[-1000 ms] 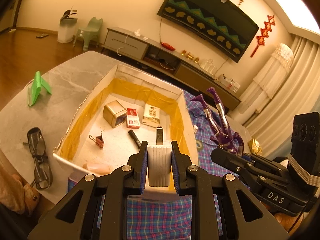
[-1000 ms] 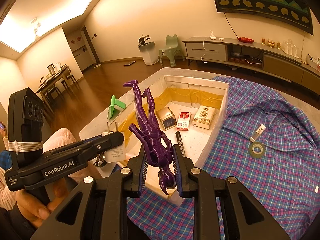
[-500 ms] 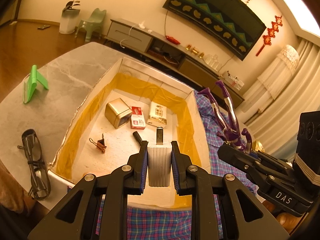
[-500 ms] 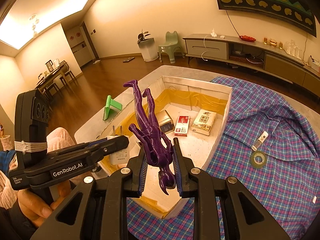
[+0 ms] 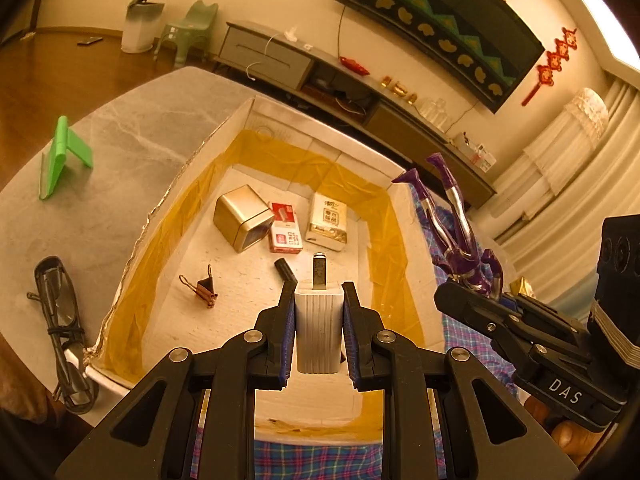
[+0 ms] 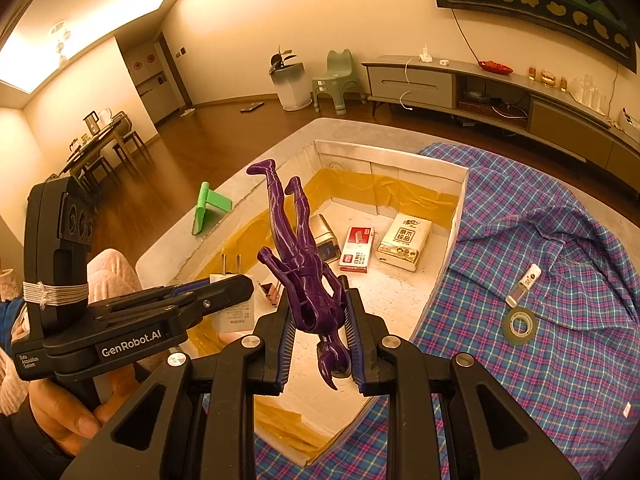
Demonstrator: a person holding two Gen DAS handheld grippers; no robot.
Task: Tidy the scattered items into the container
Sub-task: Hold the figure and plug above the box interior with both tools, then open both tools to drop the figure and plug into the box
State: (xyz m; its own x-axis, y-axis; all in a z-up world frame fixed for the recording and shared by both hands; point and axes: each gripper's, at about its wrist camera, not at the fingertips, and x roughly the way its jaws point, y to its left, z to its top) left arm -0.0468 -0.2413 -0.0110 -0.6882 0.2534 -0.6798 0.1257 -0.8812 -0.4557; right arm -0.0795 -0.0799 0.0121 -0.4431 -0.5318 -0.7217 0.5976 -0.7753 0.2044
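My left gripper (image 5: pixel 319 322) is shut on a white plug charger (image 5: pixel 319 330), prongs pointing forward, held over the near part of the white foam box (image 5: pixel 256 114). My right gripper (image 6: pixel 320 332) is shut on a purple action figure (image 6: pixel 298 256), legs up, held above the box's near right corner. The figure also shows in the left wrist view (image 5: pixel 456 236). The box (image 6: pixel 460 220) holds a metal tin (image 5: pixel 242 218), a red carton (image 5: pixel 285 234), a tissue pack (image 5: pixel 327 222), a binder clip (image 5: pixel 202 290) and a black marker (image 5: pixel 285 270).
On the grey table left of the box lie a green stand (image 5: pixel 60 156) and black glasses (image 5: pixel 60 320). A plaid shirt (image 6: pixel 540 280) covers the right side, with a tape roll (image 6: pixel 520 325) and a small tube (image 6: pixel 523 290) on it.
Both grippers have moved forward over the box with their loads still held. The charger now sits above the box floor; the figure is nearer the box's right wall.
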